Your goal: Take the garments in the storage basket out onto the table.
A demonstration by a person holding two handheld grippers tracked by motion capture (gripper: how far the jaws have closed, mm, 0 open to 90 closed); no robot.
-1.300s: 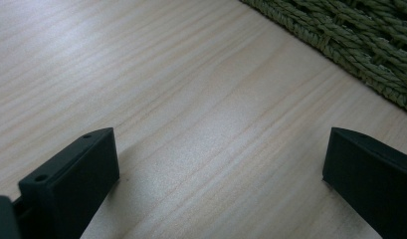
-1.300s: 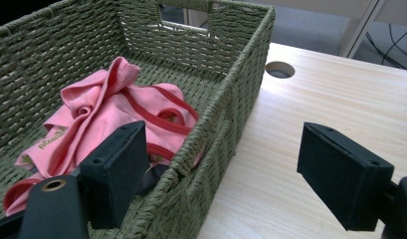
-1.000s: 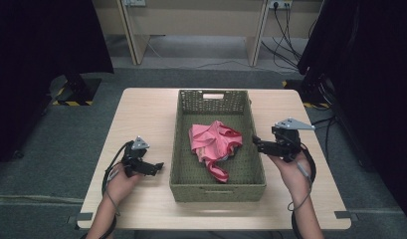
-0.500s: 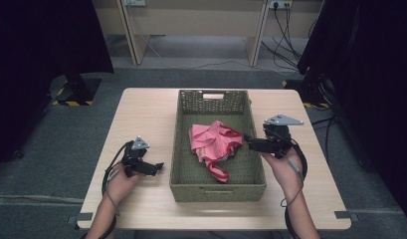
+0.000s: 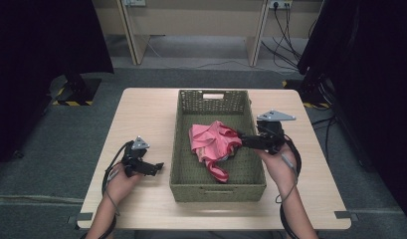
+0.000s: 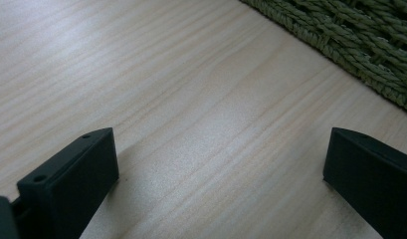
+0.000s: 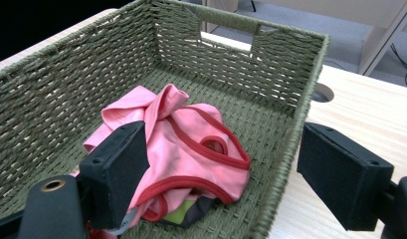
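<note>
Two grippers, jaws spread, nothing held: right gripper (image 5: 239, 138) over basket (image 5: 185, 144) rim beside pink garment (image 5: 211, 142); left gripper (image 5: 158, 167) on table (image 5: 146, 112).

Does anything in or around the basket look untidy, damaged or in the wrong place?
Only the pink garment: it lies crumpled in a heap in the woven basket, one end trailing toward the near wall, with dark and green fabric under it. The basket sits square on the table, undamaged.

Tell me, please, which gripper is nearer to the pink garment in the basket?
The right gripper: it reaches over the basket's right wall, open, jaws at the pink garment. The left gripper rests open on the table outside the left wall.
</note>
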